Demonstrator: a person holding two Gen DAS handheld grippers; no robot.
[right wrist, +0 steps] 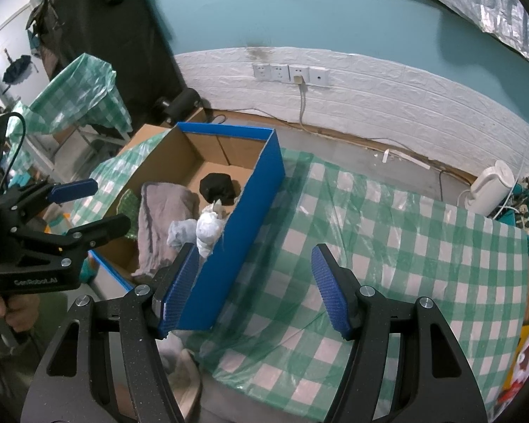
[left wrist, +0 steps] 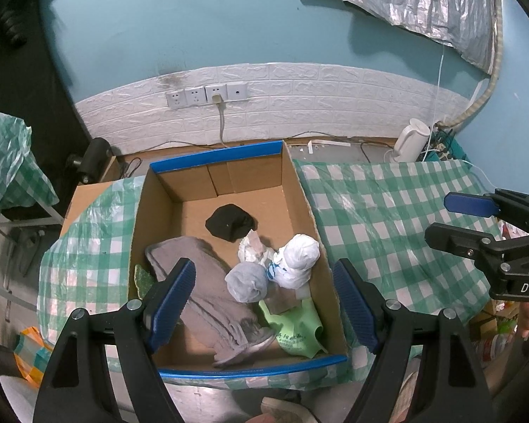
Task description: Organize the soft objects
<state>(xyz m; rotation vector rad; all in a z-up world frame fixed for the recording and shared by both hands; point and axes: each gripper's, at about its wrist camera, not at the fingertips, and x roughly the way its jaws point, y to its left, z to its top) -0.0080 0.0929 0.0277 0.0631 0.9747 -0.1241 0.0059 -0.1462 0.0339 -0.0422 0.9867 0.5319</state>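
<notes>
The soft things, grey towel [left wrist: 208,282], black bundle [left wrist: 231,225] and white bundle [left wrist: 298,261], all lie in the cardboard box [left wrist: 148,211] at frame centre. The checked surface [right wrist: 388,246] looks bare, so the task seems nearly finished. Left tongs [left wrist: 264,299] and right tongs [right wrist: 254,289] stand apart, holding nothing.

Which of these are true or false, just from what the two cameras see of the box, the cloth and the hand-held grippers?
1. The black bundle lies inside the cardboard box. True.
2. The left gripper grips the grey towel. False: its jaws stand open, holding nothing.
3. The checked tablecloth to the right of the box is bare. True.
4. The right gripper is shut. False: it is open and empty.
5. The white kettle sits in the box. False: it stands by the wall.
</notes>
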